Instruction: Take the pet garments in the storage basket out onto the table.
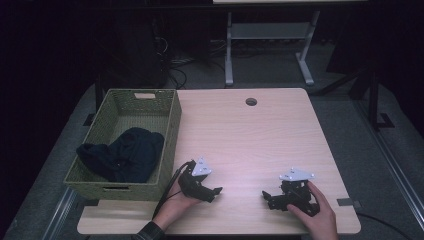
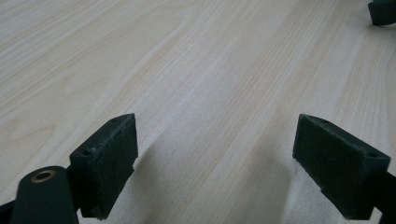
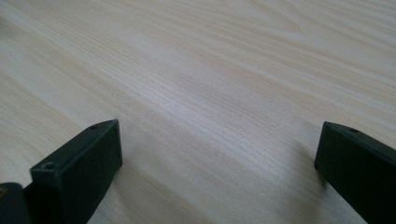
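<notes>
Grippers rest low on the wooden table (image 1: pixel 260 135) in the high view, both near the front edge: the left gripper (image 1: pixel 216 192) just beside the basket's near right corner, the right gripper (image 1: pixel 266 196) well apart from it, jaws turned toward each other. A green woven basket (image 1: pixel 172 125) stands at the table's left edge. Inside it lies a dark garment (image 1: pixel 125 154), bundled toward the near end, part draped over the left rim; the far end of the basket floor is bare.

Left gripper view: jaws spread wide over bare wood, nothing between them; a tip of the right gripper (image 2: pixel 383 11) shows at top right.

Right gripper view: jaws likewise spread wide, bare wood between.

Judgement: if the garment is to come out, the left gripper is nearer. It should clear the rim first, descend onto the thickest fold with jaws wide, and close on cloth only, not on the weave.
</notes>
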Demonstrator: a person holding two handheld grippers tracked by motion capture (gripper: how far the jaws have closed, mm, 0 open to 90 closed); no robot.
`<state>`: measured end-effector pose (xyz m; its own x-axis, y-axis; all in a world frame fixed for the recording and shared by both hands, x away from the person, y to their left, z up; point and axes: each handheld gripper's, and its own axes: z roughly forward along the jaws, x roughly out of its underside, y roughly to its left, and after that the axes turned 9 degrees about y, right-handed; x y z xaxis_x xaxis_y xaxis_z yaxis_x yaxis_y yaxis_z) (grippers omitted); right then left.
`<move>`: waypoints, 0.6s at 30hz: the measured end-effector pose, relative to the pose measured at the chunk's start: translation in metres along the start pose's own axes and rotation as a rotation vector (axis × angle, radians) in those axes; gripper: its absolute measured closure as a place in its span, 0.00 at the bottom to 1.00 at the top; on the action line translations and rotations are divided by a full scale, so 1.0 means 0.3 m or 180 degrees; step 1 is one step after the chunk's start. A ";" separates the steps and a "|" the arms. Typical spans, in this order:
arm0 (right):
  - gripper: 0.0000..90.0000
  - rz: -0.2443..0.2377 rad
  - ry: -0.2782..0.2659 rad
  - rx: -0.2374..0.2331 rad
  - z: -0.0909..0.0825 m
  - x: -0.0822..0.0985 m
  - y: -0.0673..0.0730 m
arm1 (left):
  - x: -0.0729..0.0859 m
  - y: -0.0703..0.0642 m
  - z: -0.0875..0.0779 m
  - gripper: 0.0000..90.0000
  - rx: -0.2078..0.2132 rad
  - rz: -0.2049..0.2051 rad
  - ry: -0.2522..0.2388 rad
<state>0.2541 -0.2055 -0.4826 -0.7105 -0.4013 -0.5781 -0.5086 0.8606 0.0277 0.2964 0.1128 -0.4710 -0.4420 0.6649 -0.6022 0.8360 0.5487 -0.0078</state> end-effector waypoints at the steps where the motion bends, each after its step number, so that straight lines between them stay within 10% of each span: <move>1: 0.00 0.0000 0.0000 -0.0001 0.000 0.000 0.000 | 0.000 0.002 -0.005 0.15 0.0031 -0.0033 -0.0016; 18: 0.00 0.0000 0.0000 0.0000 0.000 0.000 0.000 | -0.008 0.011 -0.036 0.15 0.0025 0.0000 -0.0050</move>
<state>0.2541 -0.2055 -0.4826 -0.7105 -0.4012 -0.5780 -0.5085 0.8606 0.0277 0.2966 0.1185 -0.4610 -0.4369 0.6568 -0.6146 0.8385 0.5447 -0.0139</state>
